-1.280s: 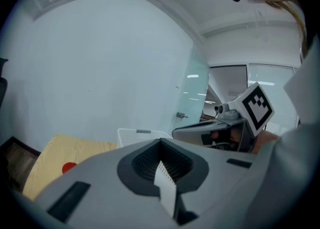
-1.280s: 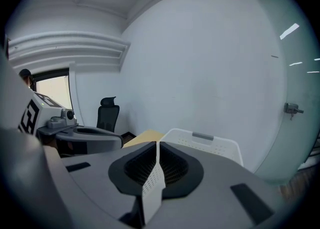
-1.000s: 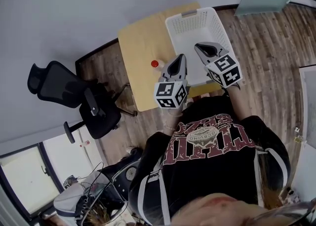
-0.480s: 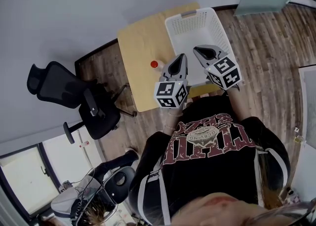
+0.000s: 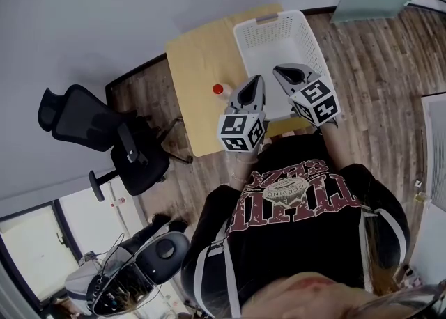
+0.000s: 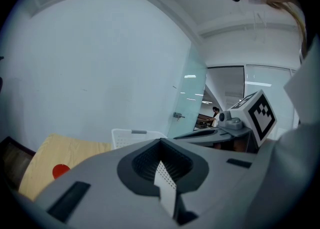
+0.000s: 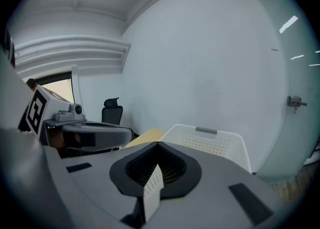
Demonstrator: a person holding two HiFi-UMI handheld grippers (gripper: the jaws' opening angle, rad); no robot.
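Where the left gripper hangs: over the near part of the worktop, tip pointing away from the person.
Left fingers: pressed together, nothing between them, as the left gripper view shows.
Nearest thing to the left gripper: a small red round thing, which sits on the worktop just left of the tip in the head view; it shows low at the left in the left gripper view. How high the gripper is above it cannot be told.
Right gripper: beside the left one, its tip over the near part of the white basket.
Right fingers: together as well, and empty.
White basket: stands on the right side of the worktop, its walls pierced with small holes, a grey handle on its far rim.
Office chair: black, on the wooden floor, left of the worktop.
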